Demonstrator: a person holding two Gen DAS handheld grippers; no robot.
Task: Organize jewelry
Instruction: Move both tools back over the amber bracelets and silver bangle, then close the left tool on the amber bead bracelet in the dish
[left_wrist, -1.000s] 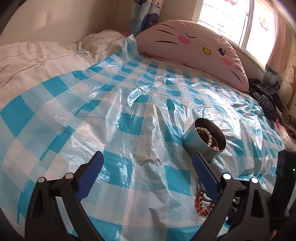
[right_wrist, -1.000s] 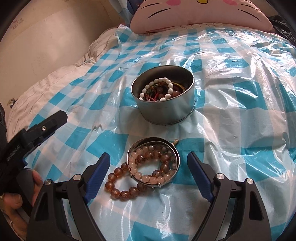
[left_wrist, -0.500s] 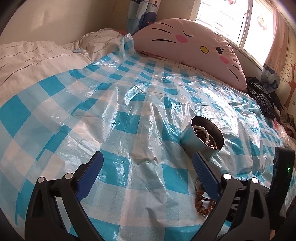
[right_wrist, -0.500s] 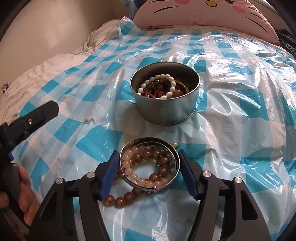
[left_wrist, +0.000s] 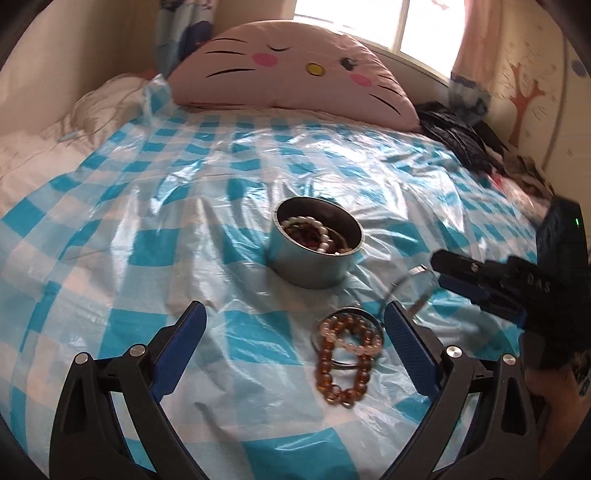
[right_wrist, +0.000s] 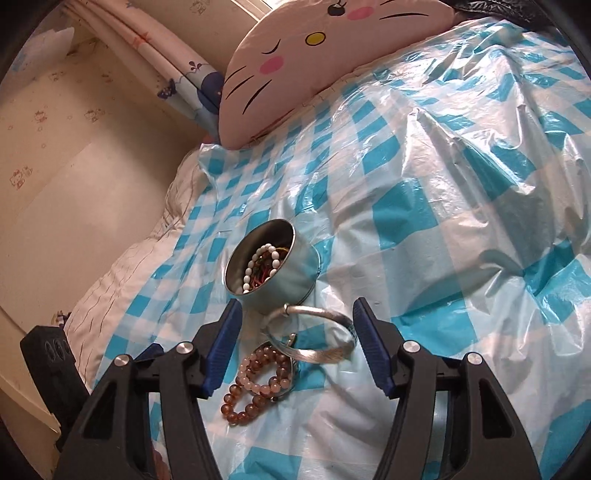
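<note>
1. the right hand-held gripper (right_wrist: 297, 302) now grasps the silver bangle (right_wrist: 314, 332). half a second ago it was only closing around the pile on the bed. the bangle is now tilted up off the blue checked plastic sheet (right_wrist: 424, 206). its right edge sits against the right pad, but the left contact is not clear.
2. the left hand-held gripper (left_wrist: 295, 314) is released and empty. it has swung round to face the jewelry.
3. the bead bracelets (right_wrist: 255, 384) stay on the sheet, with a second metal ring (left_wrist: 373, 321) around them.
4. judgement: the bangle is separated from the pile, so it probably goes next into the round tin (right_wrist: 288, 280). the tin stands just beyond it and already holds white and red beads.
5. writing: only the raised letters "das" on the right hand-held gripper's body, seen from the left wrist. the tin shows no label.
</note>
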